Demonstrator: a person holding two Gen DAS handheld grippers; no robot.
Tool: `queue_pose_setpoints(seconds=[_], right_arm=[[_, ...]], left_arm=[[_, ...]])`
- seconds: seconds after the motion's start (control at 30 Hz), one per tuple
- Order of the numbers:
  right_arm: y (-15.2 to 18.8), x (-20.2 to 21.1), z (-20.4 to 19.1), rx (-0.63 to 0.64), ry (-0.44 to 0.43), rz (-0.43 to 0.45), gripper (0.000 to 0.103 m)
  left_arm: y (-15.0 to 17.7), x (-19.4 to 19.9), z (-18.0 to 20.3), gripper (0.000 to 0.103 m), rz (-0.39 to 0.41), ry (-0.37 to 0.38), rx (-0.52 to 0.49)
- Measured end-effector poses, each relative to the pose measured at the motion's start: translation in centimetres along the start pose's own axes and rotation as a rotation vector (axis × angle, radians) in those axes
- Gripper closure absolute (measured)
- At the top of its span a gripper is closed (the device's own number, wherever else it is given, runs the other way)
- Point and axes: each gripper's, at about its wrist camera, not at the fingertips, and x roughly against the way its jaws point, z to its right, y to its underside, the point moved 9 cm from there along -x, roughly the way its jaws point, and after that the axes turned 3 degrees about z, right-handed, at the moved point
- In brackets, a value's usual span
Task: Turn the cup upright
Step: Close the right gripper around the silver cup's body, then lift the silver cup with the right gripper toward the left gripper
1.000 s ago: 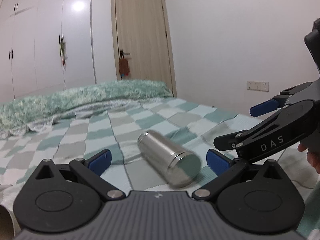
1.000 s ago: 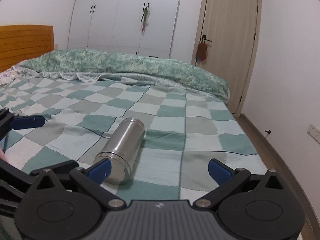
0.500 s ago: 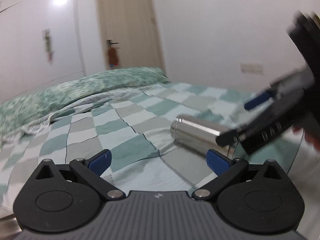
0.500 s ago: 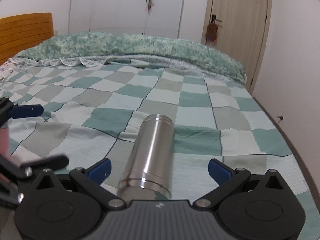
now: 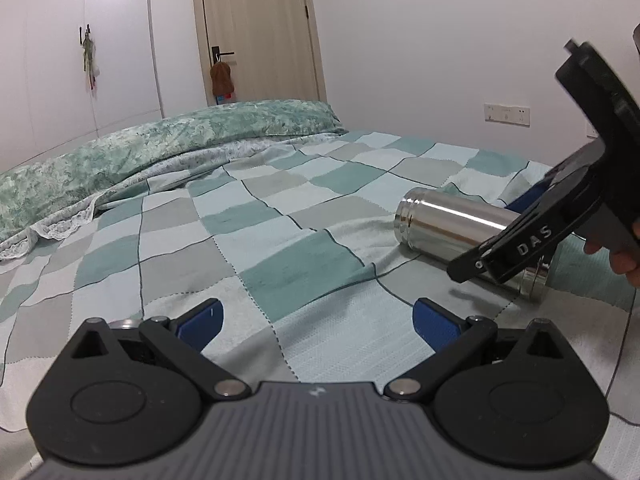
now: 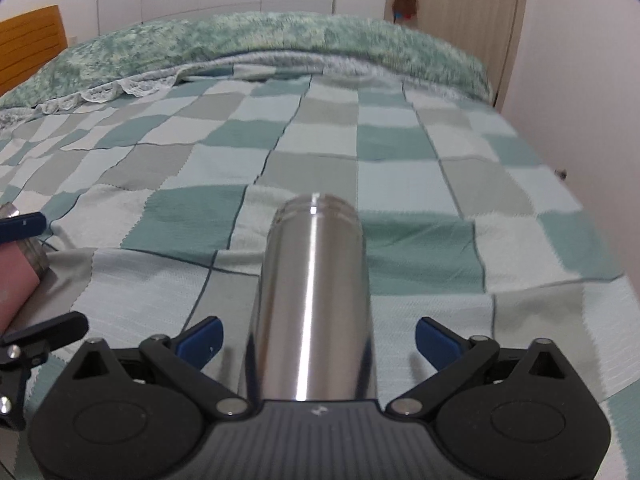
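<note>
A stainless steel cup (image 6: pixel 316 296) lies on its side on the checkered bedspread (image 6: pixel 400 184). In the right wrist view it runs straight away from me between the blue fingertips of my right gripper (image 6: pixel 318 340), which is open around its near end and not touching it. In the left wrist view the cup (image 5: pixel 452 226) lies at the right, partly hidden by the right gripper's black body (image 5: pixel 536 240). My left gripper (image 5: pixel 316 320) is open and empty over the bedspread, to the cup's left.
A rumpled green quilt (image 5: pixel 160 144) lies along the far side of the bed. A door (image 5: pixel 256 28) and white wardrobes (image 5: pixel 80 48) stand behind. The bed's right edge (image 6: pixel 588 216) drops off beside the wall. A wooden headboard (image 6: pixel 28 44) stands far left.
My right gripper has moved in over the cup, so the cup now lies centred between its open fingers. My left gripper has swung left, away from the cup.
</note>
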Motion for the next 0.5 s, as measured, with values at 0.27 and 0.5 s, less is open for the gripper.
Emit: queue_pose_setpoints(seconds=[0.27,0.5], right_arm=[[0.4,-0.1,0.0,-0.062,-0.05,-0.028,0.041],[0.4,1.0,0.2,-0.084,-0.055,0.003,0.042]], left_arm=[[0.0,0.1,0.4,0.0,0.0,0.011,-0.017],[-0.1,0.1,0.9,0.0,0.004,0.032,-0.03]])
